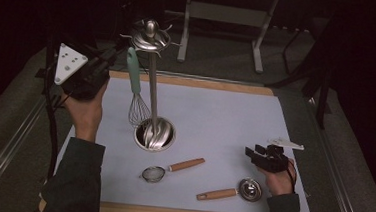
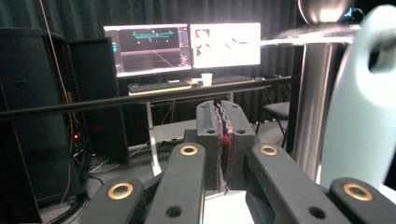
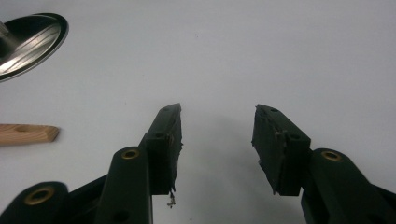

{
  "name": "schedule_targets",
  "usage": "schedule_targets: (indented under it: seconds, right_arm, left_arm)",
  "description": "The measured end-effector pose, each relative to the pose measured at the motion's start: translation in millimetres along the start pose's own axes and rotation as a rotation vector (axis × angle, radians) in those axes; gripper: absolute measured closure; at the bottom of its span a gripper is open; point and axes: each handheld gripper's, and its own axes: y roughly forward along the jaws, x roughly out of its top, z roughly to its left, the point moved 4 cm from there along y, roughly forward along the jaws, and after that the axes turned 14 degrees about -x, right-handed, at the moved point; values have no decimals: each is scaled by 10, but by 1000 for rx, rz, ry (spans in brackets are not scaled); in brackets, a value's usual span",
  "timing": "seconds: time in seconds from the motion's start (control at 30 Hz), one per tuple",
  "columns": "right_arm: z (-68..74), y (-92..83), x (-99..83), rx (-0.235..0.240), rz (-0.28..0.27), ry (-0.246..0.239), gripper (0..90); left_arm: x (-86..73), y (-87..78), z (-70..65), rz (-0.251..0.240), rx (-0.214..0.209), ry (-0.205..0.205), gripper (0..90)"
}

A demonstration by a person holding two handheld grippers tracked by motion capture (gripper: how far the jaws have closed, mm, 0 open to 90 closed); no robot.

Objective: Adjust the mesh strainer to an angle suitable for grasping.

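- High view: we see the left gripper (image 1: 110, 56) raised at about 10 o'clock from the stand's base, just beside the top of the whisk's handle.
- Left gripper view: we find its jaws together with nothing between the pads (image 2: 223, 140); the pale green whisk handle (image 2: 362, 116) stands apart from them at 3 o'clock.
- The whisk (image 1: 136, 90) hangs upright from the utensil stand (image 1: 152, 83), its wires low beside the pole, at 9 o'clock from it.
- The stand's round steel base (image 1: 155, 134) sits near the middle of the pale mat (image 1: 225, 118).
- The right gripper (image 1: 258, 153) rests low at 4 o'clock on the mat; in the right gripper view its jaws stand well apart over bare mat, holding nothing.
- A small strainer (image 1: 171, 169) with a wooden handle lies at 6 o'clock from the base.
- A steel measuring cup (image 1: 231, 190) with a wooden handle lies at 5 o'clock, just beside the right hand (image 1: 278, 180).
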Motion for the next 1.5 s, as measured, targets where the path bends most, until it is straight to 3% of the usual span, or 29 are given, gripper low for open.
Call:
schedule_targets:
  seconds: [0.2, 0.4, 0.53, 0.8, 1.0, 1.07, 1.1, 1.23, 1.33, 1.5]
  right_arm:
    - [-11, 0, -6, -2, 1, 4, 522]
    - [1, -9, -4, -1, 1, 2, 521]
    - [0, -5, -10, -2, 0, 0, 521]
    - [2, 0, -11, -3, 0, -4, 519]
    - [27, 9, -19, 0, 5, -9, 518]
    - [30, 9, -19, 1, 4, -9, 518]
    - [28, 6, -17, 1, 4, -8, 518]
    - [26, 5, -17, -1, 4, -7, 518]
    - [30, 0, -15, 1, 1, -8, 517]
    - [27, -2, -16, 1, 2, -7, 517]
  left_arm:
    - [-111, -51, -52, 19, -19, 4, 861]
    - [-321, -104, -159, 75, -82, 35, 837]
    - [-424, -139, -204, 92, -110, 31, 815]
    - [-891, -226, -399, 158, -196, -18, 798]
    - [-1290, -237, -541, 213, -253, -87, 793]
    - [-1290, -237, -541, 213, -253, -87, 793]
    - [-1470, -237, -641, 256, -284, -102, 793]
    - [-1615, -248, -757, 300, -318, -104, 793]
    - [-1786, -279, -921, 350, -367, -104, 789]
    - [-1900, -319, -1057, 388, -409, -104, 788]
